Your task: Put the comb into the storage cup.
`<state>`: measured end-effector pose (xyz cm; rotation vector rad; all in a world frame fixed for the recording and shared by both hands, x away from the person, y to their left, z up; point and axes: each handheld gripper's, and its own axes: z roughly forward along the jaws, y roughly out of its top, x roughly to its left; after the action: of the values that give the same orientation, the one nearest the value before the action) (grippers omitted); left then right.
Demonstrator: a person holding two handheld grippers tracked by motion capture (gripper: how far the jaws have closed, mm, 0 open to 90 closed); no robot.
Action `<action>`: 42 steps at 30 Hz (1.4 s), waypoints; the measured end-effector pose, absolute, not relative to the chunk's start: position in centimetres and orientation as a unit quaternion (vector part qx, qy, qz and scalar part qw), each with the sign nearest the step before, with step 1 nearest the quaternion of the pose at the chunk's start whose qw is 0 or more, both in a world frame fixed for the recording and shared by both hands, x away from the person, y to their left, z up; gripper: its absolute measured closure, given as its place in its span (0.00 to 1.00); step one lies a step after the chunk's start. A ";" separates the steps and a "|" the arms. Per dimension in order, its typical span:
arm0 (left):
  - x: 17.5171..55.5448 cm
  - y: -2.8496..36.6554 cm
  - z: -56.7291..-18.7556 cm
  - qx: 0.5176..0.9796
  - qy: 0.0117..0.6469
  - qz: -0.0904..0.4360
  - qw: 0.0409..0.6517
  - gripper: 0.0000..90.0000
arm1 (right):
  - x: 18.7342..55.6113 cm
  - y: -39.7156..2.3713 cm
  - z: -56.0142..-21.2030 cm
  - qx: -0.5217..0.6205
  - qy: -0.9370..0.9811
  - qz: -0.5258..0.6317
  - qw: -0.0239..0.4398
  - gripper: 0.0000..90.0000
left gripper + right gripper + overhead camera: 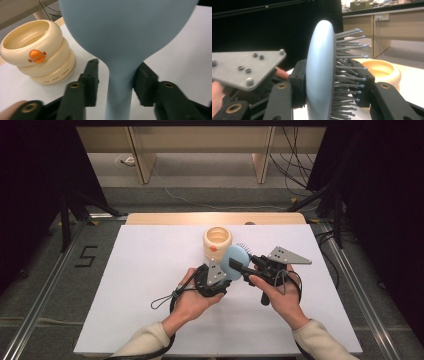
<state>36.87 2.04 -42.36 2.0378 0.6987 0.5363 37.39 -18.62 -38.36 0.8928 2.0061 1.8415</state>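
Right gripper (332, 82) clamped on hairbrush (319, 70)

The oval plastic hairbrush (235, 258) is pale powder blue on its back and handle, with dark grey bristles (348, 67) tipped in tiny light blue balls. At about 11 o'clock from it, the ribbed round cream-coloured plastic pot (217, 241) has an orange oval badge (36, 55) and small brownish lettering on its bottom ring. Both two-jaw grippers are matte black with brass-coloured rivets, and the table top (145, 285) is plain white.
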 end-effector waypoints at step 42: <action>35.0 12.5 -44.5 0.780 0.326 0.219 0.486 0.08 | 37.5 -21.2 -36.0 0.316 0.692 0.619 0.198 0.59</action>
<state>34.96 12.54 -44.46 1.8986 0.7934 0.5328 37.49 -21.15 -36.00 0.8843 1.9352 1.7311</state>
